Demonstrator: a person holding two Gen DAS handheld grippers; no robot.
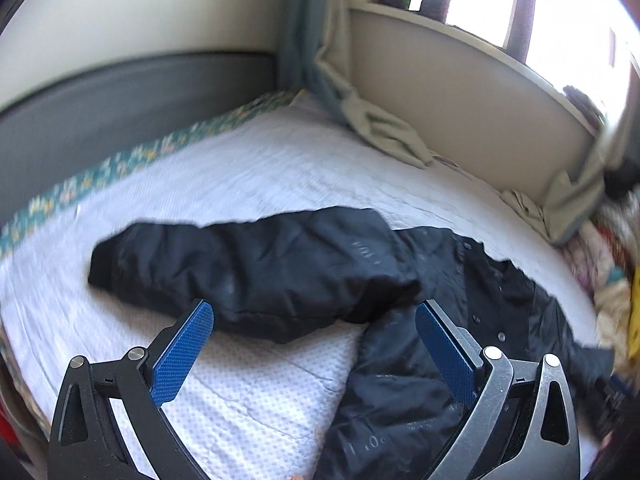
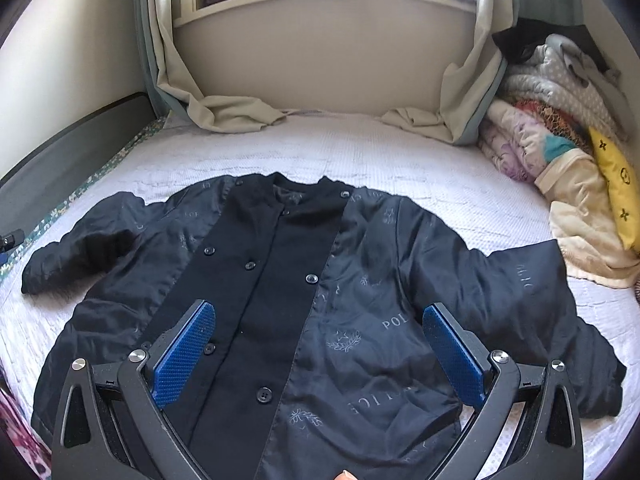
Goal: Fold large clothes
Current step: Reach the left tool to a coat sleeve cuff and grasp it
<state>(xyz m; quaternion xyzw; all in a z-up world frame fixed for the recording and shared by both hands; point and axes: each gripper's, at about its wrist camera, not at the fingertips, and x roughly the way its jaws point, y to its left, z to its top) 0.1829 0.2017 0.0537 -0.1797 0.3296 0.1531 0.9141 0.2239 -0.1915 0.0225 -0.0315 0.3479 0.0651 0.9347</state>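
Black and glossy, a lined jacket (image 2: 320, 300) lies spread on the white quilted bed (image 2: 420, 152) below a window, its printed lining turned outward and both sleeves flung wide. No fold appears made so far: the body lies flat, the left sleeve (image 1: 248, 268) stretched across the mattress, so the whole job seems to lie ahead. The left gripper (image 1: 316, 328) hovers above that sleeve, fingers wide apart and empty; the right gripper (image 2: 320, 328) hangs over the buttoned front, likewise spread and holding nothing.
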